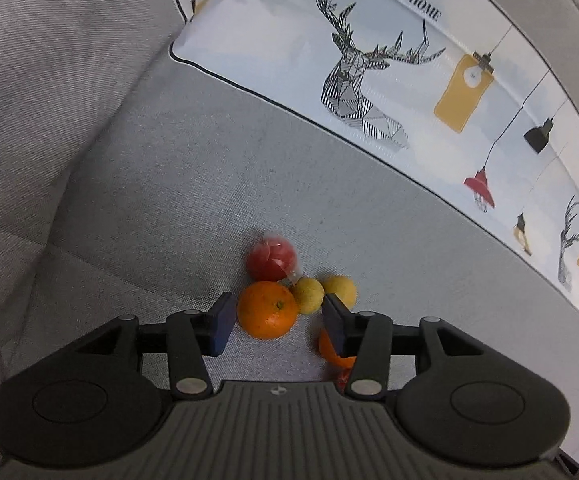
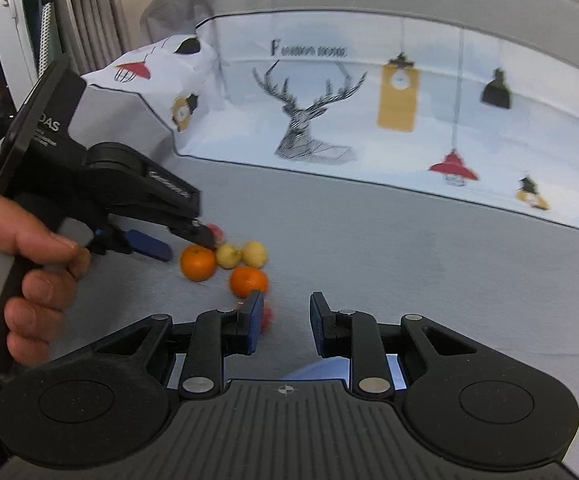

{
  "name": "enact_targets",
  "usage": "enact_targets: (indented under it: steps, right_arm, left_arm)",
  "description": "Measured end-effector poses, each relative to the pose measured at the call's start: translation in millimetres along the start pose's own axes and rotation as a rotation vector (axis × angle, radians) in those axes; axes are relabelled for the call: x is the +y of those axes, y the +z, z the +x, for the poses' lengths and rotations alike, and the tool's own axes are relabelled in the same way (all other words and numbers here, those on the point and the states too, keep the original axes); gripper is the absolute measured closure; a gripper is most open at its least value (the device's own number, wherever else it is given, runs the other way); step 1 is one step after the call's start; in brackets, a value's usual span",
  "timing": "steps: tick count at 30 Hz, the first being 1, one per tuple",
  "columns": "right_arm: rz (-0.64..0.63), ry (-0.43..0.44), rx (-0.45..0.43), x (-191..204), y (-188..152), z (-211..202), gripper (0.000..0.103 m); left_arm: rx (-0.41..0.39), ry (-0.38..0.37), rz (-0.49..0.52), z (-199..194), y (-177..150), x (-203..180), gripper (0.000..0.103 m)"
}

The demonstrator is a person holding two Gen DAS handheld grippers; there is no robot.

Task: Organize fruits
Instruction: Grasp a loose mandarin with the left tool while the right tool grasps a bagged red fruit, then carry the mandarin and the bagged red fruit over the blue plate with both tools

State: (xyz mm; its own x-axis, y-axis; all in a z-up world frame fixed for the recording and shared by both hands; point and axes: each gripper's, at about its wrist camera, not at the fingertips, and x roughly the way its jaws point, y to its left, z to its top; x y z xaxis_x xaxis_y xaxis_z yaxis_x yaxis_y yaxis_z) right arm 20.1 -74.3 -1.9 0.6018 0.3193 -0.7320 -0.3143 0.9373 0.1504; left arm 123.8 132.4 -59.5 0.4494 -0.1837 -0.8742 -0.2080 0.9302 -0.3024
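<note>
Left hand-held gripper [image 1: 277, 322] hangs part-open over the fruit cluster on the grey sofa seat [image 1: 209, 200], jaws straddling the near orange [image 1: 267, 310], not pressing, so we can close on it. Right hand-held gripper [image 2: 283, 320] narrow, empty, waiting nearby.

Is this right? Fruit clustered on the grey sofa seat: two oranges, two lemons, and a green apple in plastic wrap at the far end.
Almost. The wrapped apple is red, not green; the left wrist view shows it clearly. The rest holds: it sits at the far end of the cluster on the grey sofa seat, behind the near orange and two lemons, with a second orange seen in the right wrist view.
</note>
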Motion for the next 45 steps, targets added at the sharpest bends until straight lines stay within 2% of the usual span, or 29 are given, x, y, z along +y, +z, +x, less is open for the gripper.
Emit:
enact_targets:
  steps: [6, 8, 19, 23, 24, 25, 26, 29, 32, 37, 41, 45]
  right_arm:
    - [-0.025, 0.019, 0.048, 13, 5, 30, 0.057]
    - [-0.030, 0.018, 0.069, 16, 8, 41, 0.055]
    - [-0.046, -0.007, 0.165, 22, 8, 85, 0.054]
    - [-0.040, -0.016, 0.189, 21, 6, 94, 0.055]
    - [-0.044, -0.015, 0.191, 22, 5, 96, 0.057]
    - [-0.049, -0.016, 0.192, 23, 4, 97, 0.060]
    - [-0.053, -0.018, 0.193, 23, 4, 98, 0.070]
    - [-0.062, -0.017, 0.188, 24, 2, 95, 0.070]
    - [-0.052, -0.013, 0.173, 23, 2, 85, 0.071]
    - [-0.059, -0.025, 0.107, 22, 12, 50, 0.071]
    - [-0.015, -0.041, 0.035, 13, 20, 7, 0.071]
    - [0.014, -0.064, -0.032, 1, 12, -40, 0.071]
  left_arm:
    - [0.024, 0.023, 0.047, 9, -2, -6, 0.050]
    - [0.022, 0.039, 0.072, 11, -2, -10, 0.050]
    - [0.041, 0.087, 0.132, 23, -2, -17, 0.050]
    - [0.039, 0.097, 0.159, 24, -4, -20, 0.053]
    - [0.038, 0.101, 0.168, 24, -4, -20, 0.056]
    - [0.036, 0.107, 0.174, 24, -5, -21, 0.064]
    - [0.034, 0.106, 0.177, 24, -5, -20, 0.064]
    - [0.021, 0.099, 0.167, 19, -7, -17, 0.064]
    - [-0.010, 0.086, 0.143, 8, -10, -13, 0.065]
    - [-0.116, 0.057, 0.161, -24, -19, -12, 0.065]
    - [-0.229, 0.036, 0.230, -53, -31, -24, 0.065]
    - [-0.341, -0.009, 0.300, -85, -52, -37, 0.065]
